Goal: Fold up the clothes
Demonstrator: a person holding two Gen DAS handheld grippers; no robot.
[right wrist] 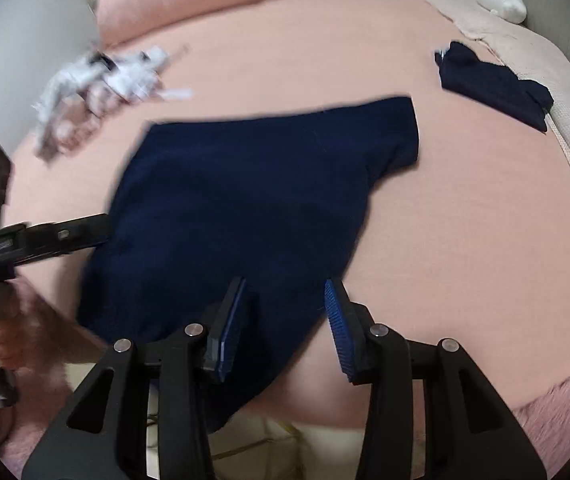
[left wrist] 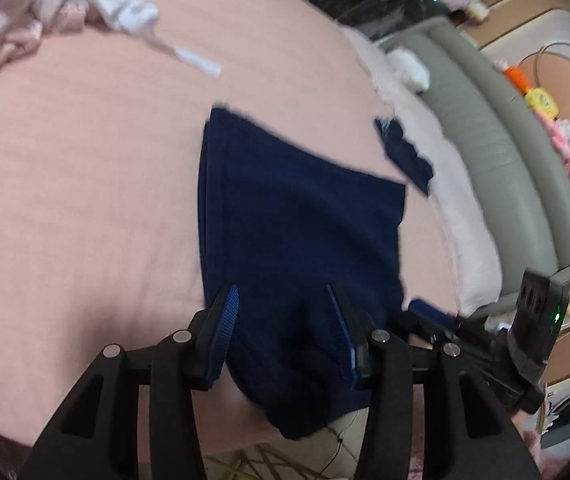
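Observation:
A navy blue garment (left wrist: 297, 216) lies spread on the pink bed sheet (left wrist: 85, 184), its near end hanging over the bed's front edge. My left gripper (left wrist: 283, 296) is open, its jaws standing wide over the garment's near part. In the right wrist view the same garment (right wrist: 253, 200) lies flat, and my right gripper (right wrist: 285, 292) is open over its near edge. The right gripper also shows in the left wrist view (left wrist: 437, 316) at the garment's right corner, and the left gripper shows in the right wrist view (right wrist: 65, 236) at the garment's left side.
A second folded navy piece (right wrist: 493, 84) lies near the far right of the bed beside a pale pink blanket (right wrist: 565, 92). A heap of white and pink clothes (right wrist: 97, 92) lies at the far left. A grey padded bed frame (left wrist: 493, 128) runs along the right, with toys beyond.

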